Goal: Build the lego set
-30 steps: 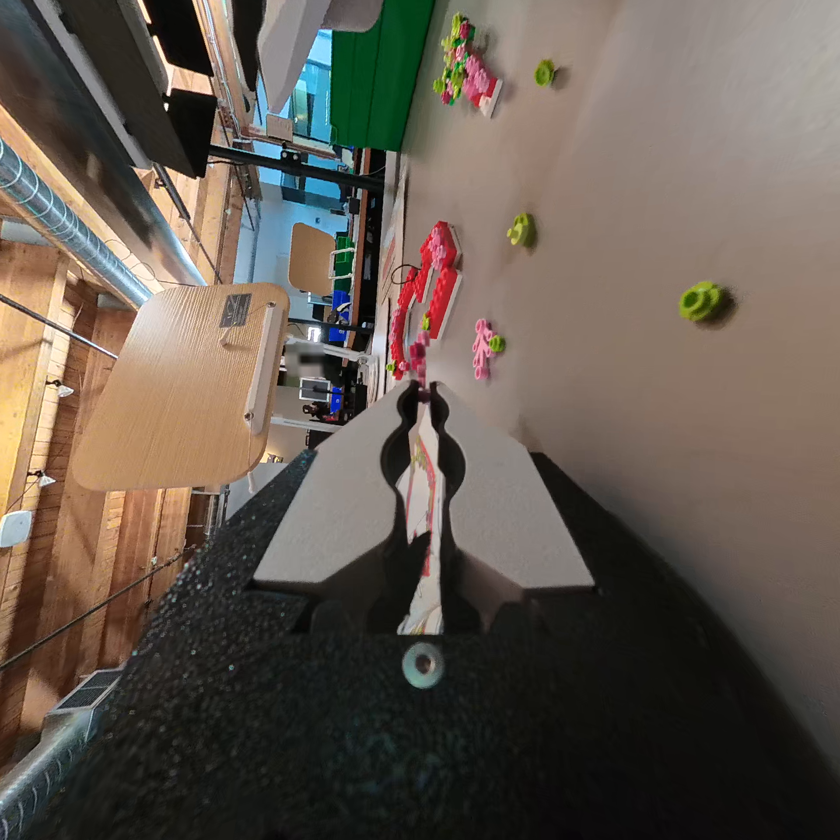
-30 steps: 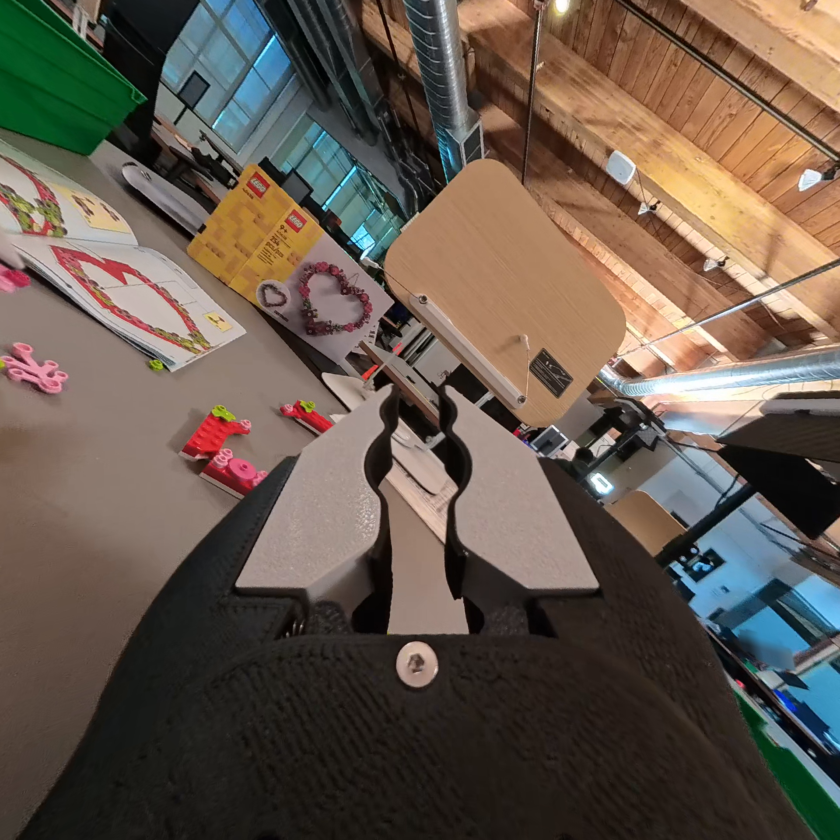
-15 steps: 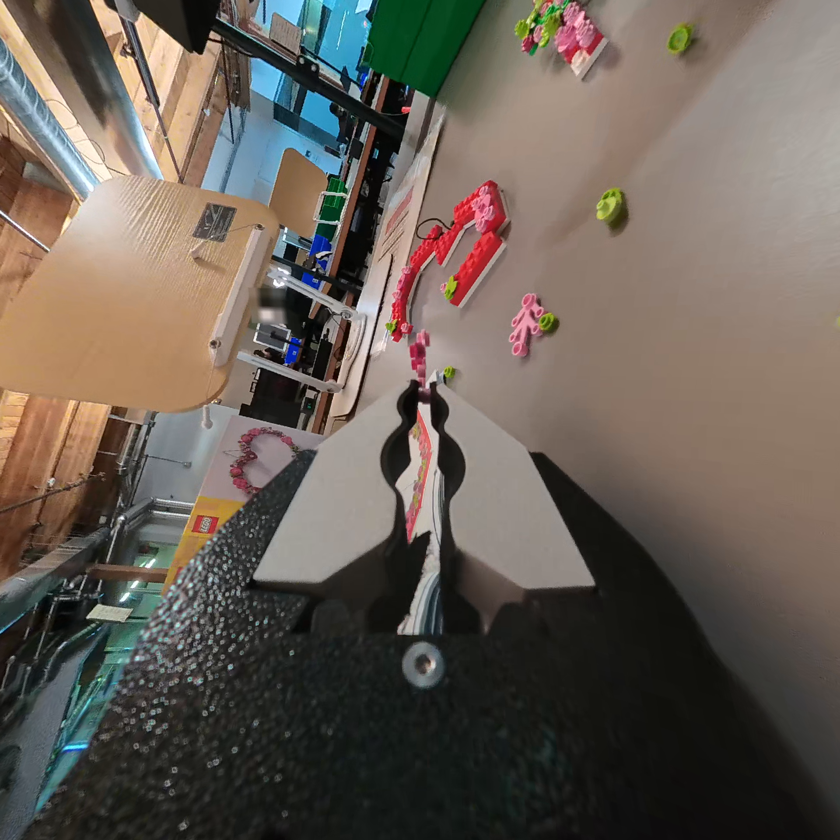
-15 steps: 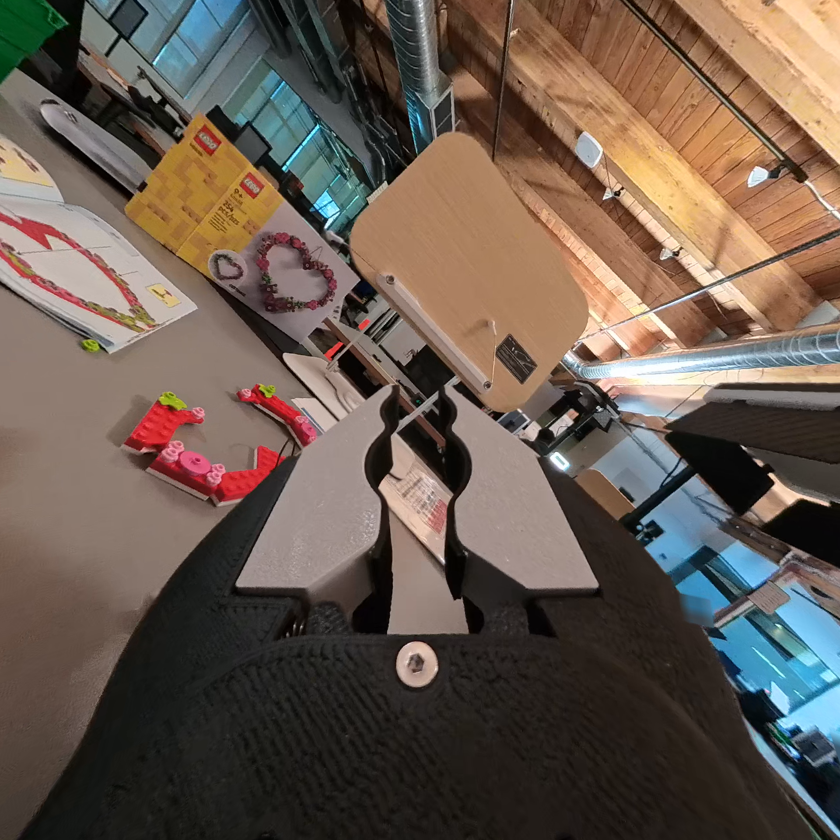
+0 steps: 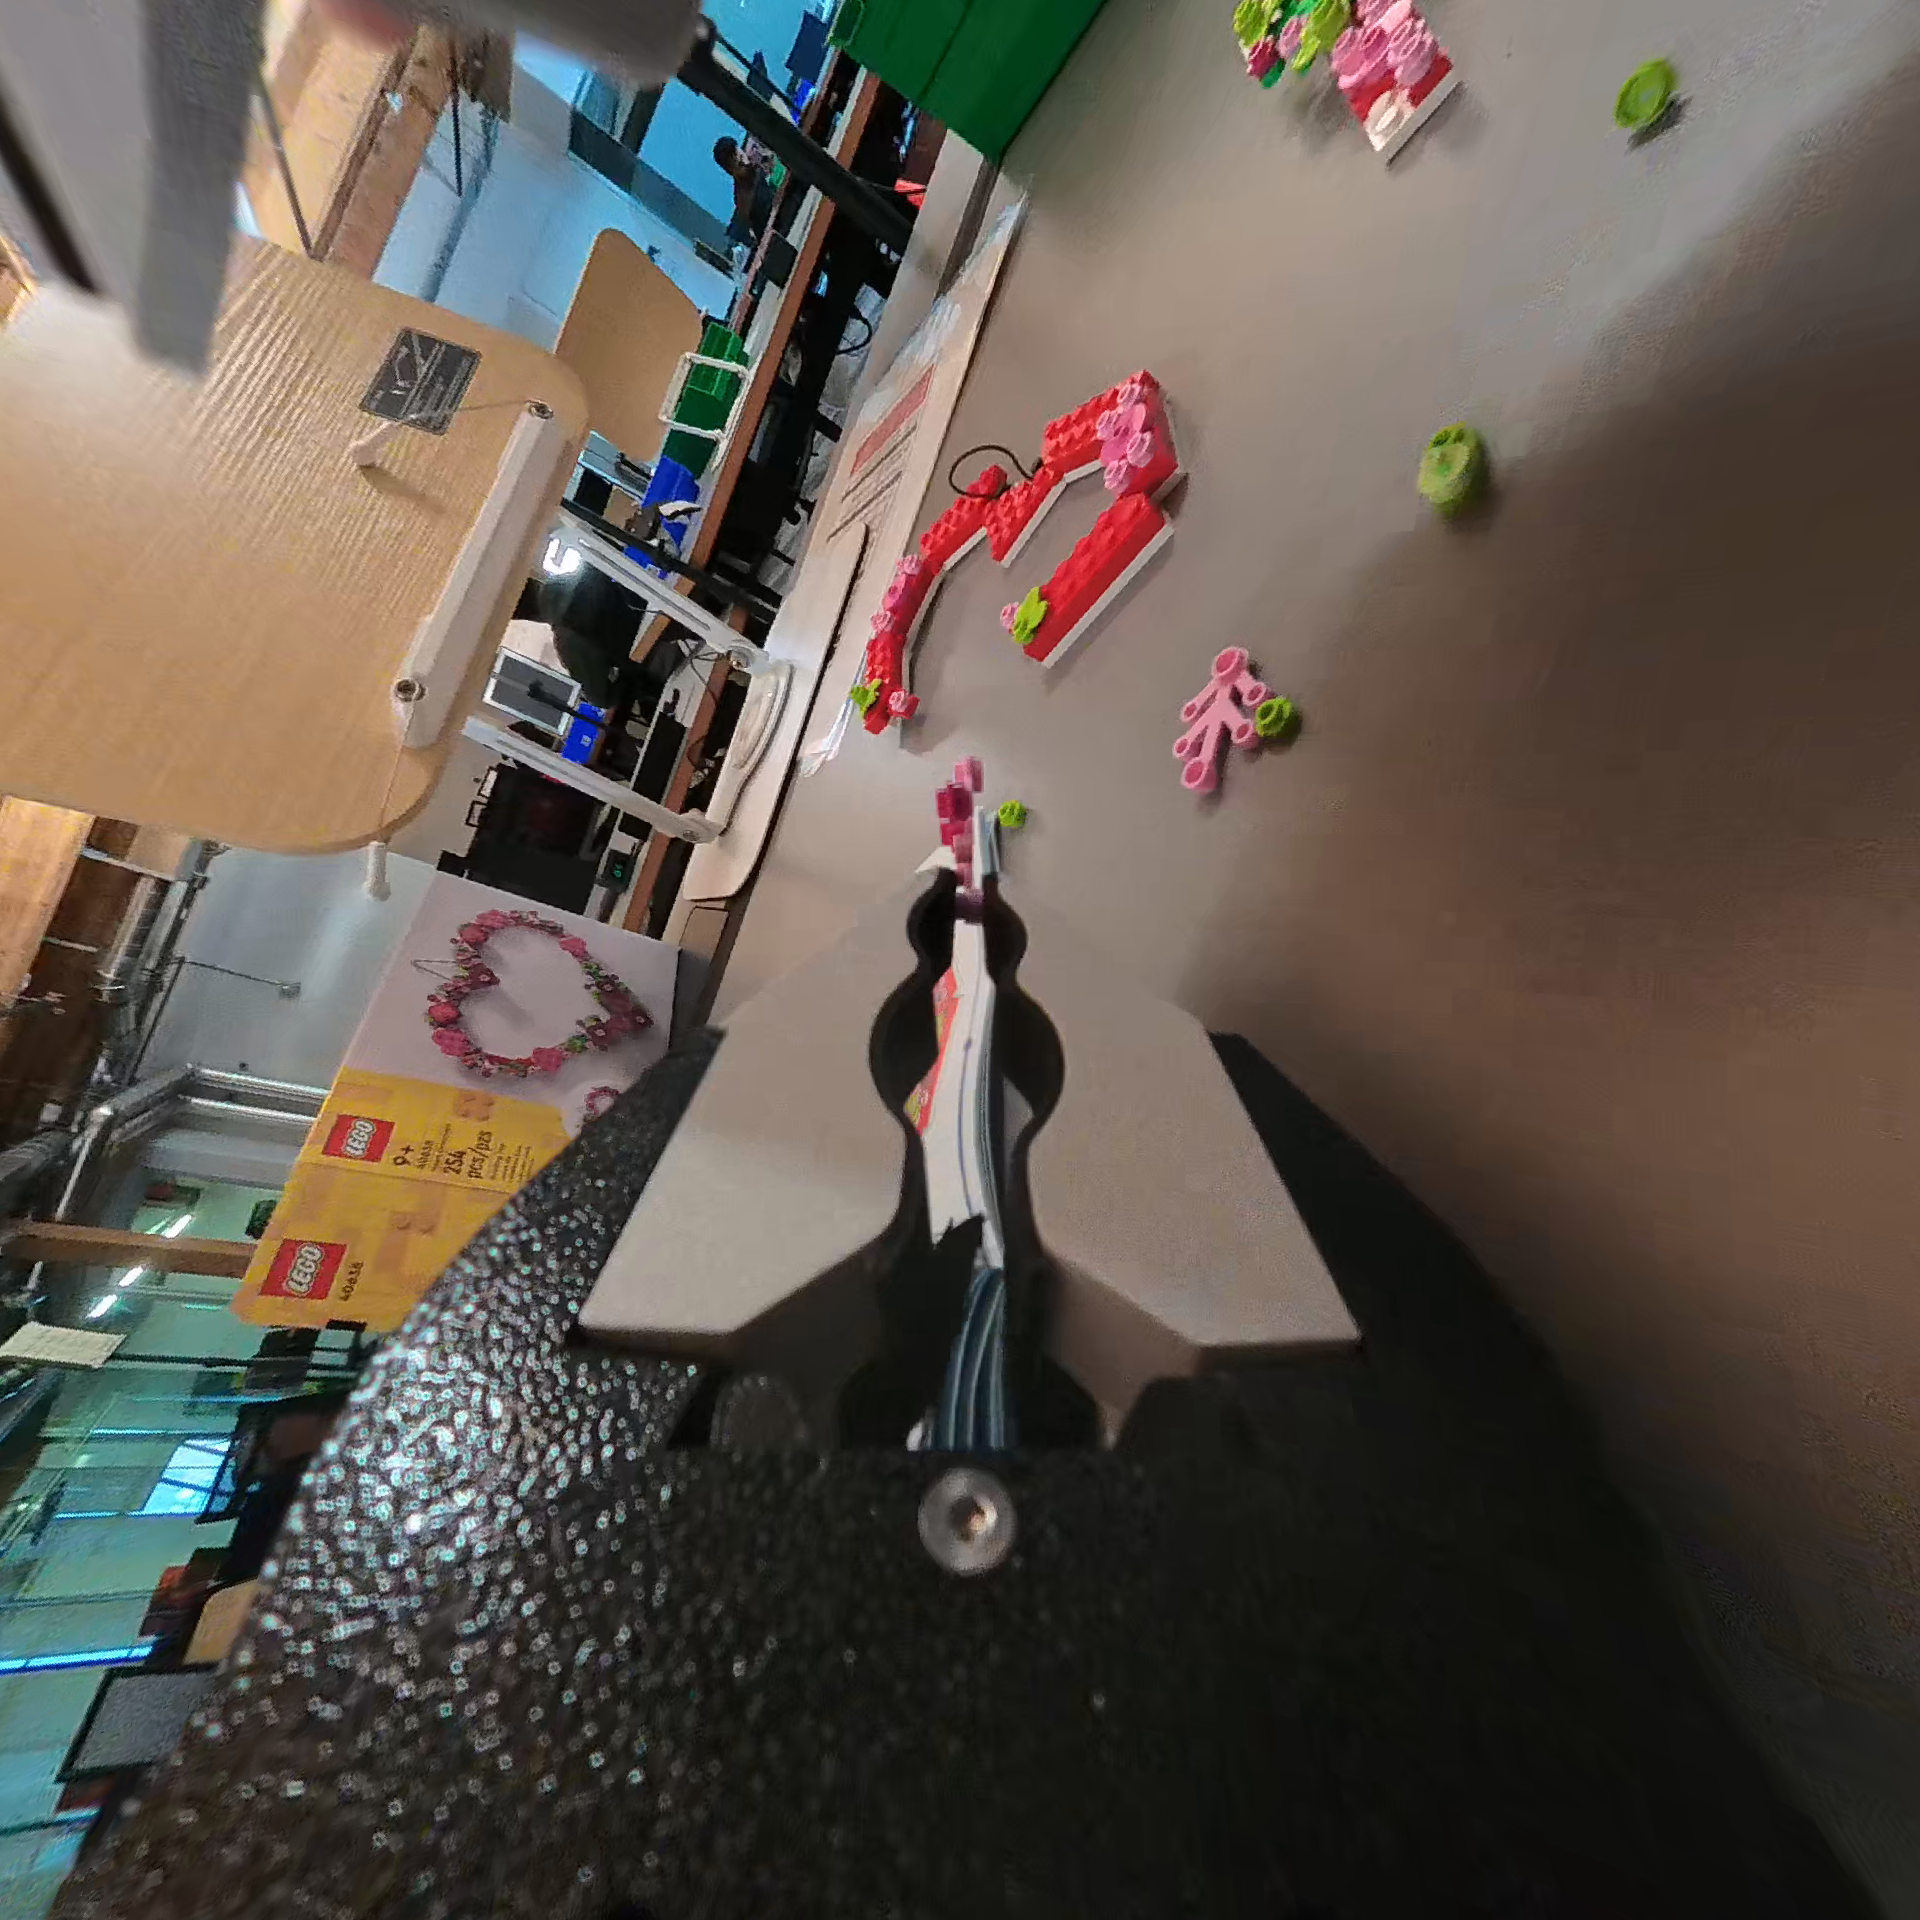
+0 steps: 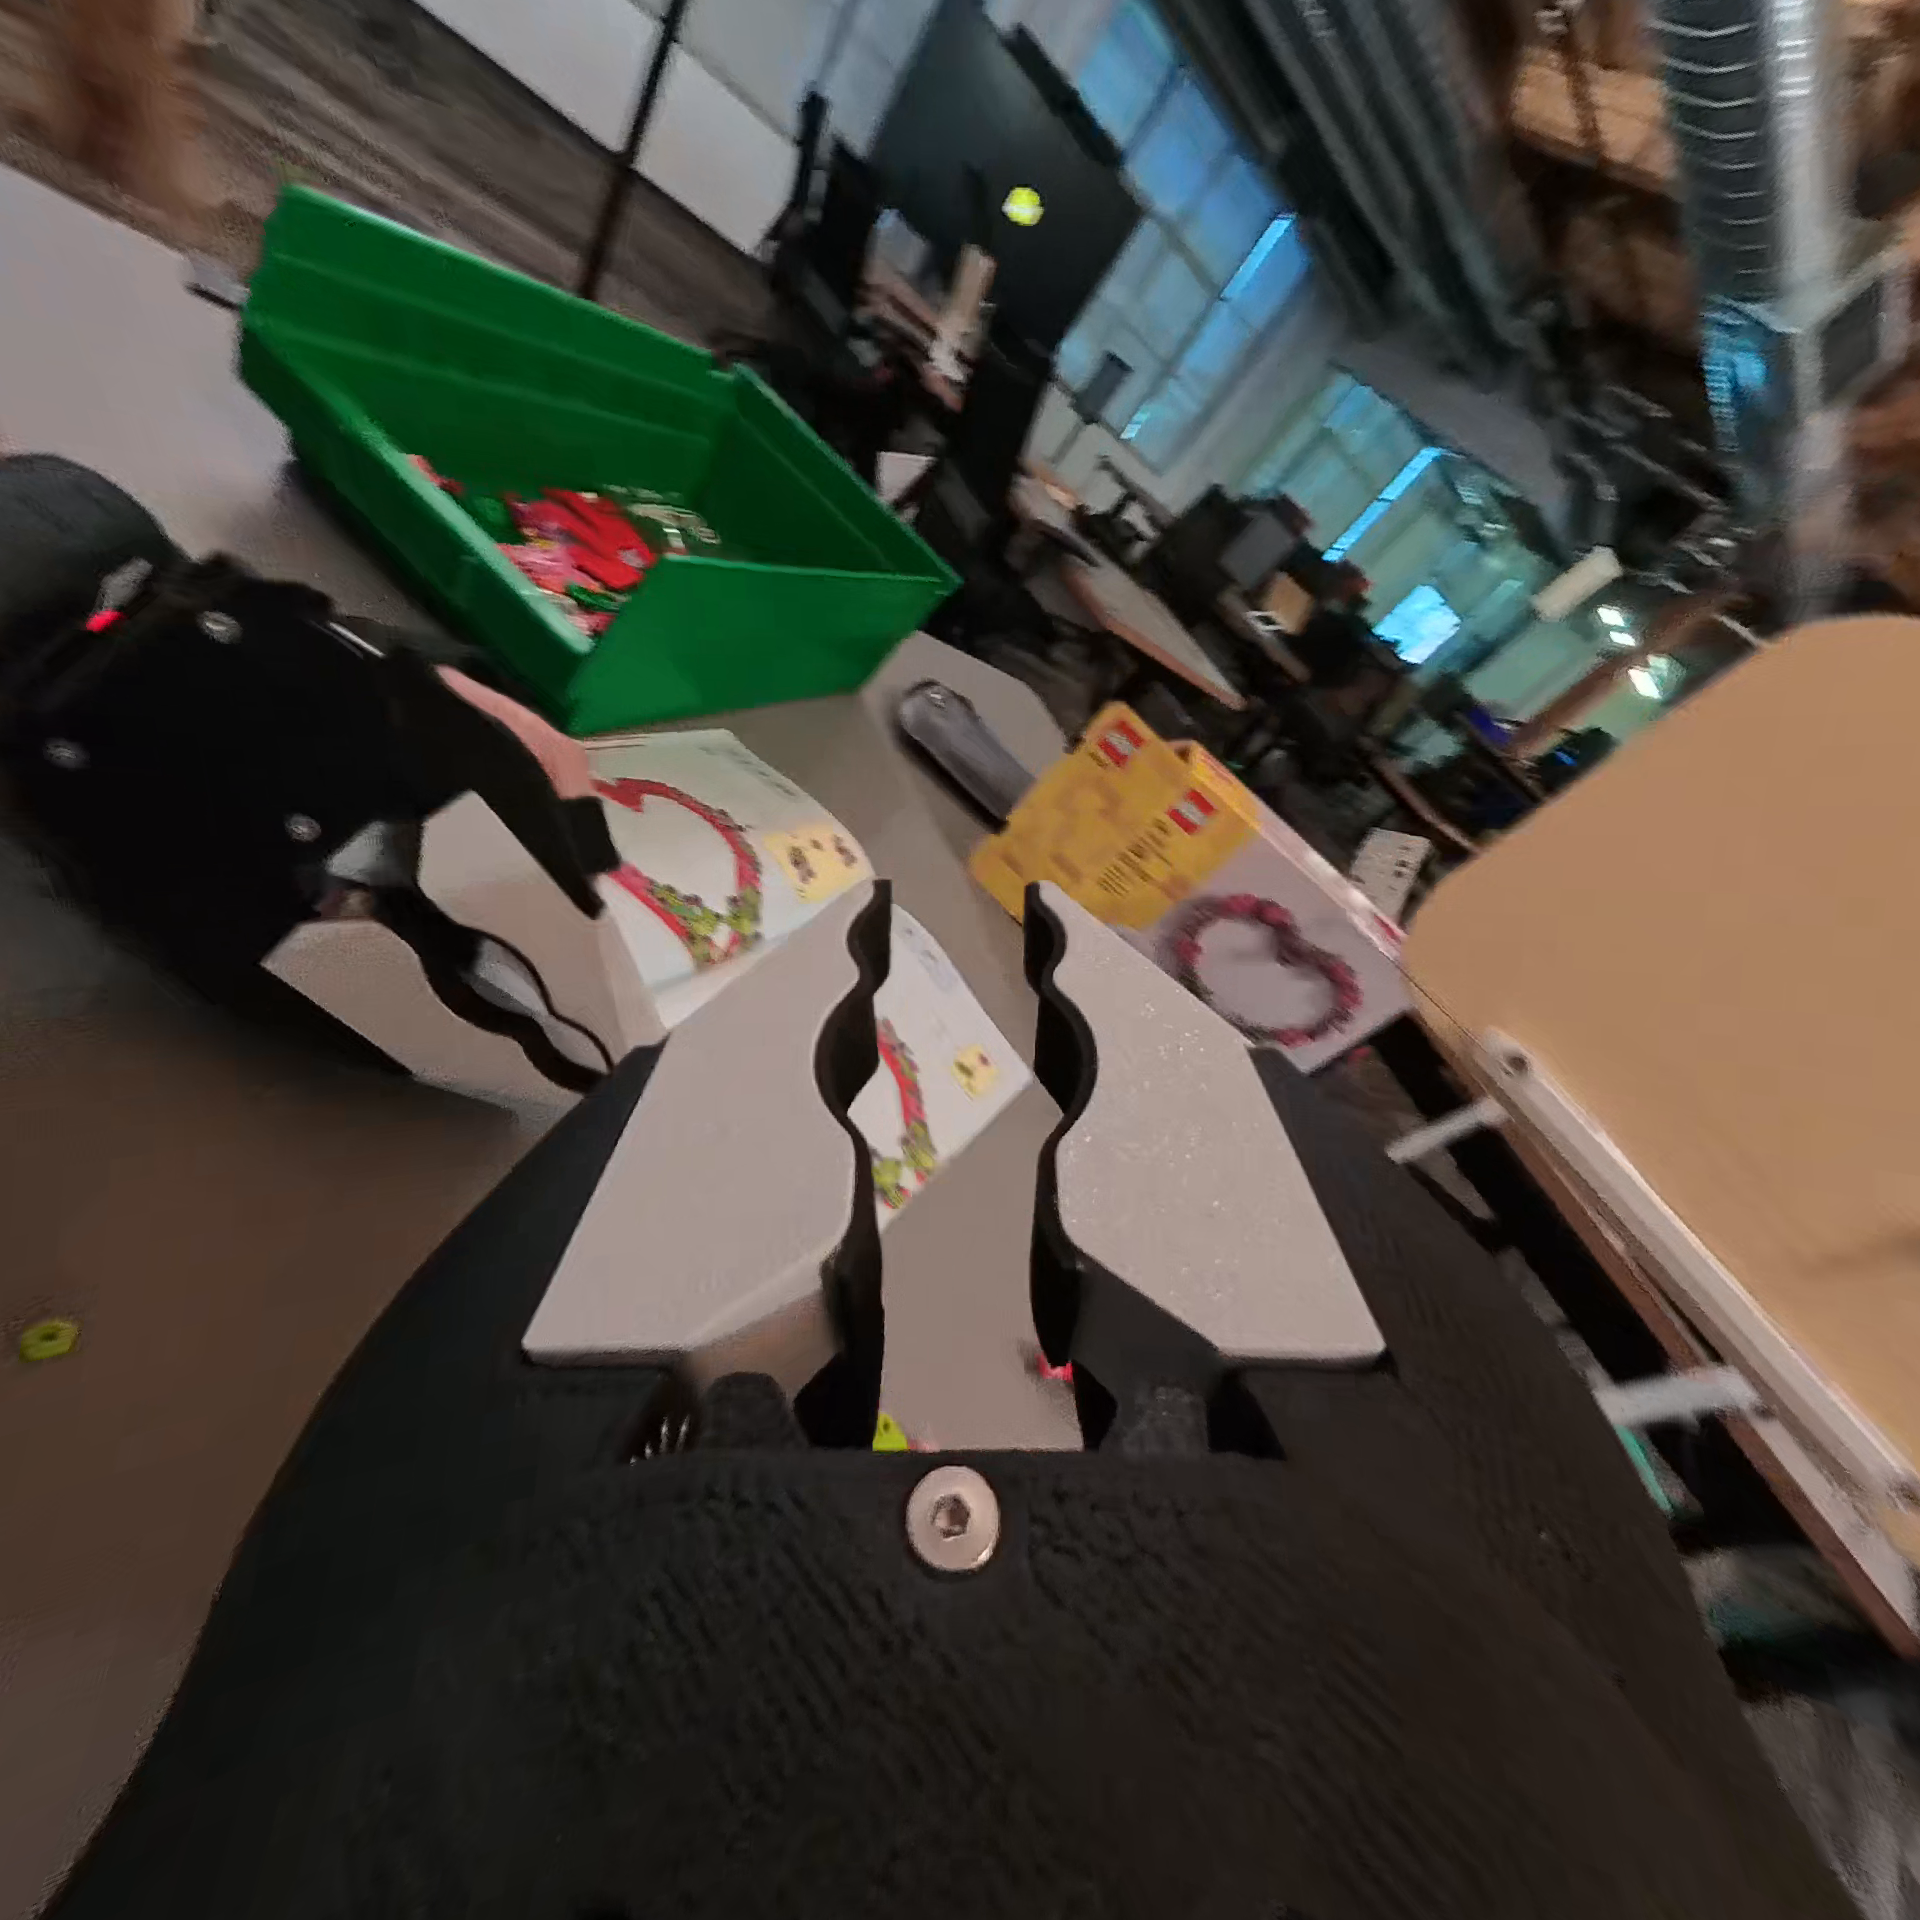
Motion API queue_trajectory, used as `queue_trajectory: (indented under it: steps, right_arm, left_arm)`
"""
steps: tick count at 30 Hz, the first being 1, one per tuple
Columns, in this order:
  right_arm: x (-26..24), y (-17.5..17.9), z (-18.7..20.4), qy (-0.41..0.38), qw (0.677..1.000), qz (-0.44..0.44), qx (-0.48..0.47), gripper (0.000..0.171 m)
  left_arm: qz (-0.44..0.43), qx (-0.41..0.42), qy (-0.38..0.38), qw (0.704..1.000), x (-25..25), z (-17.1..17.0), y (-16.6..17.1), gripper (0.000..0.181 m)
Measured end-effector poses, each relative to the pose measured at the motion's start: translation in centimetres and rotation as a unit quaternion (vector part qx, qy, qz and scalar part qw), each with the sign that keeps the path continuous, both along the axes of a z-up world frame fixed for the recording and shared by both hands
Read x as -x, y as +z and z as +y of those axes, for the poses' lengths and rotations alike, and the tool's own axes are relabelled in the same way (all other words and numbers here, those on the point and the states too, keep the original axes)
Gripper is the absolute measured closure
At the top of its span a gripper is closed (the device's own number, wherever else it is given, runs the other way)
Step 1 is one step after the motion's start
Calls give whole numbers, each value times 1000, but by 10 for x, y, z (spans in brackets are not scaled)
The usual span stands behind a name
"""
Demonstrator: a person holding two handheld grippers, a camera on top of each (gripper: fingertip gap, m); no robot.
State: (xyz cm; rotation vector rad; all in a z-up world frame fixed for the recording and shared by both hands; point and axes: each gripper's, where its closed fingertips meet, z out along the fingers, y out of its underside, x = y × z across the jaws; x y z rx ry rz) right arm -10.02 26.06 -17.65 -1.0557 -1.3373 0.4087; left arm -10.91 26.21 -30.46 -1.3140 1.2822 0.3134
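Observation:
My left gripper (image 5: 971, 894) is shut on a small pink flower piece (image 5: 961, 805) that sticks out past its tips, held just above the grey table (image 5: 1558, 935). Beyond it lie two red heart sections (image 5: 1081, 540), a pink branch piece (image 5: 1216, 722) and lime green studs (image 5: 1452, 468). My right gripper (image 6: 956, 904) is open and empty above the open instruction booklet (image 6: 717, 873). The left gripper (image 6: 592, 1055) also shows in the right wrist view, to the left over the booklet.
A green bin (image 6: 727, 634) holding loose pieces stands at the back. The yellow set box (image 6: 1122, 831) is behind the booklet. A wooden board on a stand (image 6: 1714, 935) is at the right. A flower assembly (image 5: 1371, 62) lies far off. One lime stud (image 6: 47, 1340) lies at the left.
My right gripper has swung left, away from the red pieces and toward the booklet and bin. My left gripper has shifted and tilted, still holding the pink piece.

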Motion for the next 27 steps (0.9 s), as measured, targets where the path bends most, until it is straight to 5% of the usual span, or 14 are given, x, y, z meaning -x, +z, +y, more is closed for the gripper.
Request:
queue_trajectory:
  steps: [9,16,21,27]
  right_arm:
    - [57,21,-20,79,997,-8,3,145]
    - [57,-1,-25,86,995,-24,42,143]
    - [37,-39,-38,124,979,-130,96,133]
    - [8,-81,-34,96,960,-259,44,135]
  left_arm:
    - [10,-4,-27,1000,-10,-9,-1,179]
    - [10,-8,-27,1000,-9,-8,0,180]
    - [3,0,-22,1000,-8,-6,-1,179]
    - [5,0,-23,1000,-9,-7,-1,179]
